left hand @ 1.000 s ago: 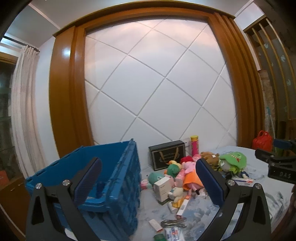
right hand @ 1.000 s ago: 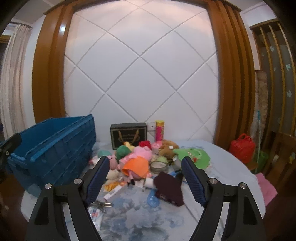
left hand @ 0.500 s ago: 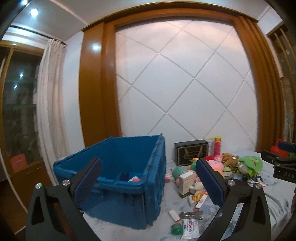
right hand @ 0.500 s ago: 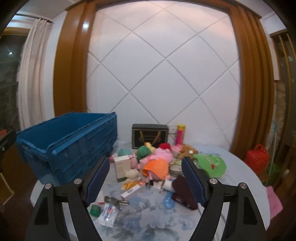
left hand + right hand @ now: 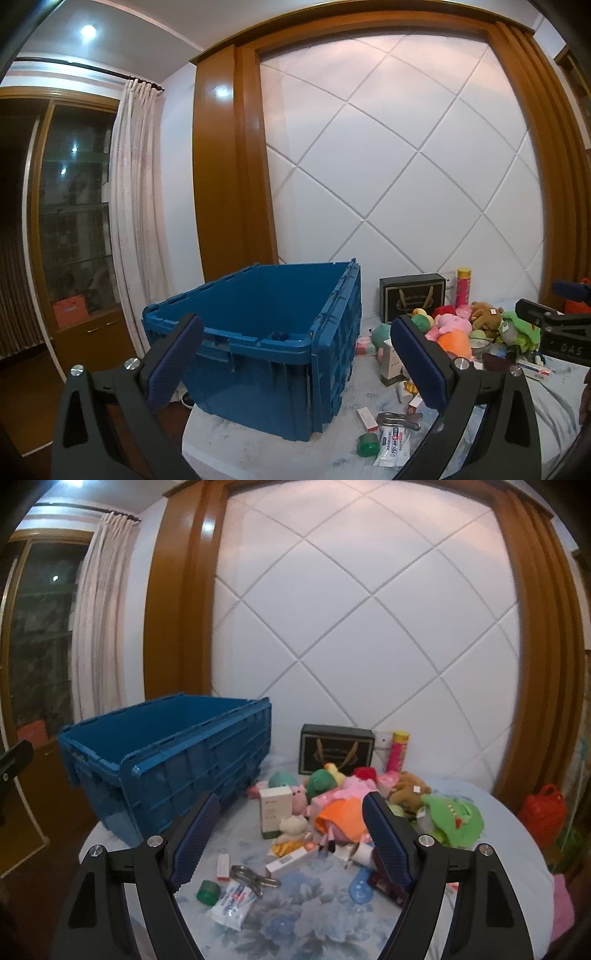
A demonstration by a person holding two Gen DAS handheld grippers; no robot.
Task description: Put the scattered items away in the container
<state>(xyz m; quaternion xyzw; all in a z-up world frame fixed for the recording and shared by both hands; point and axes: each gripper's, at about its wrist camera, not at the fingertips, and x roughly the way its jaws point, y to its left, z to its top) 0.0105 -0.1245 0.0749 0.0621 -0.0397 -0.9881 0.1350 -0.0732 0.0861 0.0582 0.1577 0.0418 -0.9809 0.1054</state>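
Note:
A big blue crate [image 5: 266, 354] [image 5: 173, 760] stands on the left of a round table with a floral cloth [image 5: 314, 915]. Scattered items lie to its right: plush toys [image 5: 340, 794], a white box [image 5: 275, 812], a toothpaste tube [image 5: 232, 904], a green cap [image 5: 207, 891], metal clips [image 5: 255, 877]. My left gripper [image 5: 295, 363] is open and empty, in front of the crate's near wall. My right gripper [image 5: 291, 843] is open and empty, above the clutter at the table's front. The right gripper also shows at the right edge of the left wrist view [image 5: 554, 328].
A black gift box [image 5: 336, 747] and a pink tube [image 5: 399, 749] stand at the back against the padded wall. A green plush [image 5: 454, 819] lies at the right. A red bag [image 5: 543, 812] sits beyond the table. A cabinet and a curtain [image 5: 129, 221] are at the left.
Both grippers have pulled back and swung left; the crate now sits more central in the left wrist view. Both stay open and empty.

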